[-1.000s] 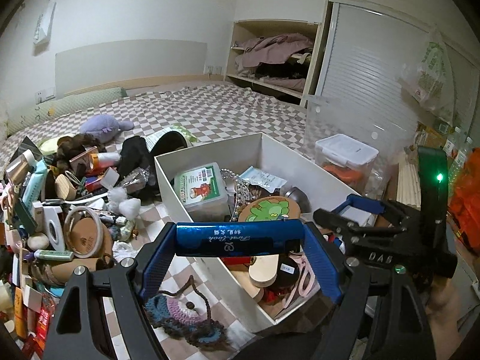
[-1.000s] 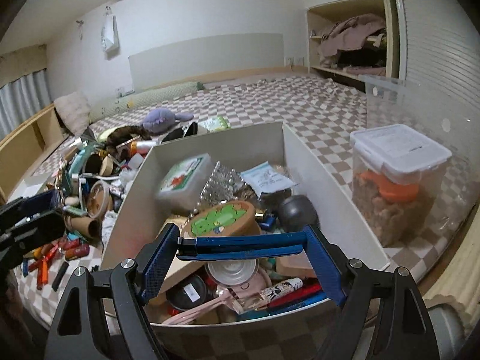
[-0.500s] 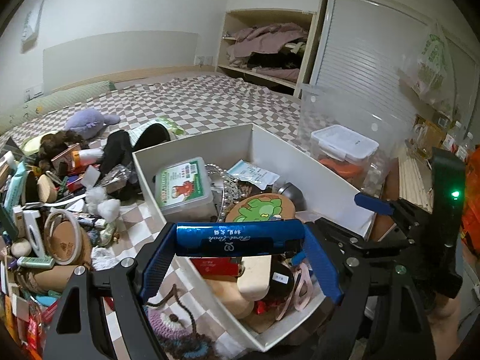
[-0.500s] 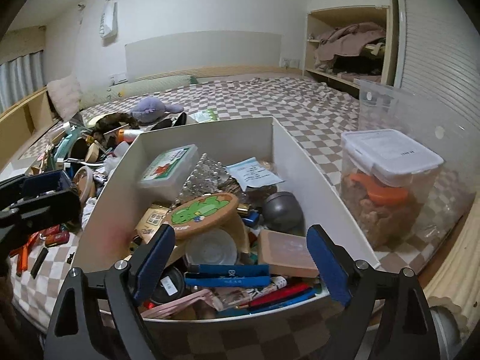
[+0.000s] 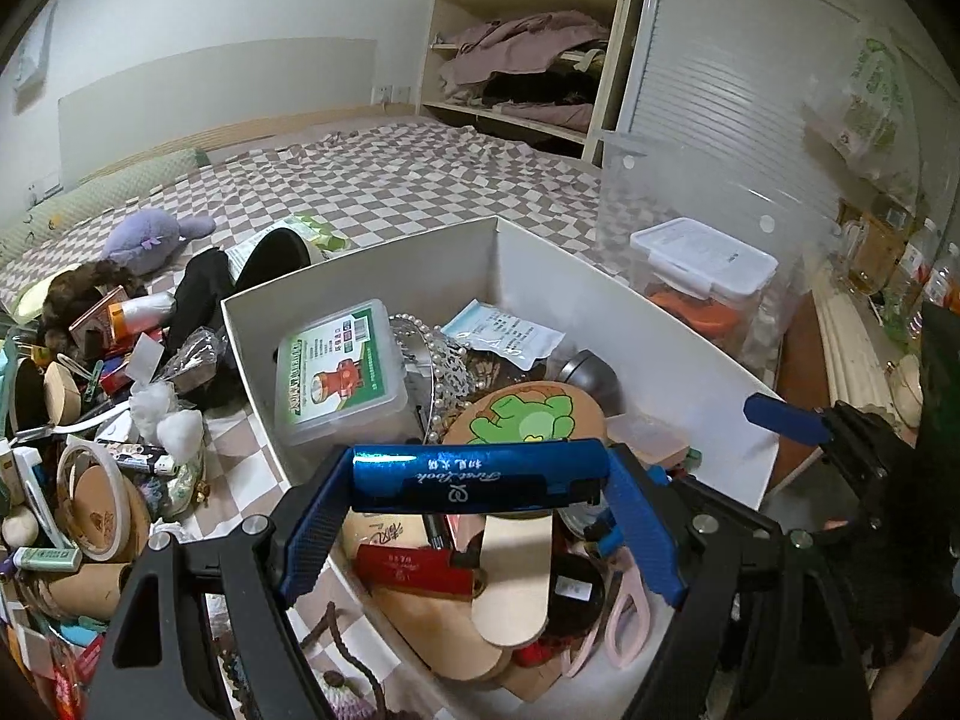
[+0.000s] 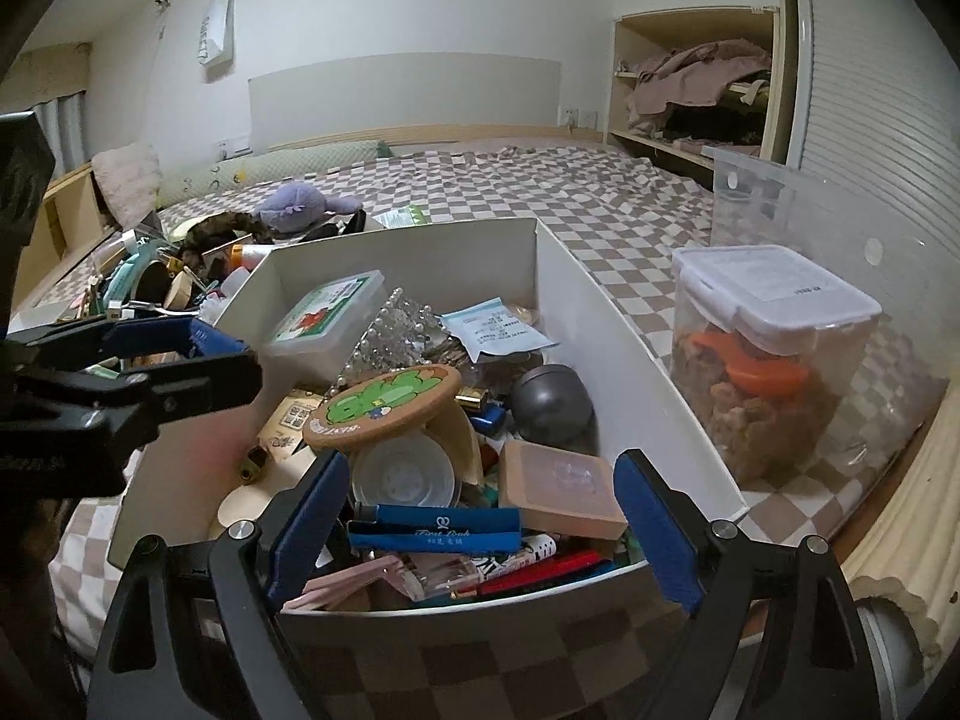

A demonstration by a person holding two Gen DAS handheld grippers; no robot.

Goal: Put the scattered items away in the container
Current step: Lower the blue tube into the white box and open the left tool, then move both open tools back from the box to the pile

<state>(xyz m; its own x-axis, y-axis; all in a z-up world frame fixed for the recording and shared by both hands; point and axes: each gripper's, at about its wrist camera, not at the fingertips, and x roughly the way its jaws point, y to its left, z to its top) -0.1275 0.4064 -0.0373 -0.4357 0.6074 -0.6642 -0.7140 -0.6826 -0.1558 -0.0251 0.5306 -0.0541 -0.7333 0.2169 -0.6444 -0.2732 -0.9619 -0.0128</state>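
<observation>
The white cardboard box [image 6: 600,324] on the checked bedspread is already crowded; the right gripper [image 6: 480,525] hangs with jaws apart and empty over a flat blue case [image 6: 435,528] lying inside. The left gripper [image 5: 477,519] clamps a glossy blue tube [image 5: 477,476] above the box; a heap of scattered clutter [image 5: 90,420] beside it remains.

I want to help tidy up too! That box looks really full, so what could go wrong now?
The white box is heaped, so the blue tube clamped in the left gripper might roll off the pile when dropped.

The right gripper has just been opening, nothing between its jaws, and sits close beside the left; they could bump.

A tube landing hard could knock the frog coaster, which rests tilted.
</observation>
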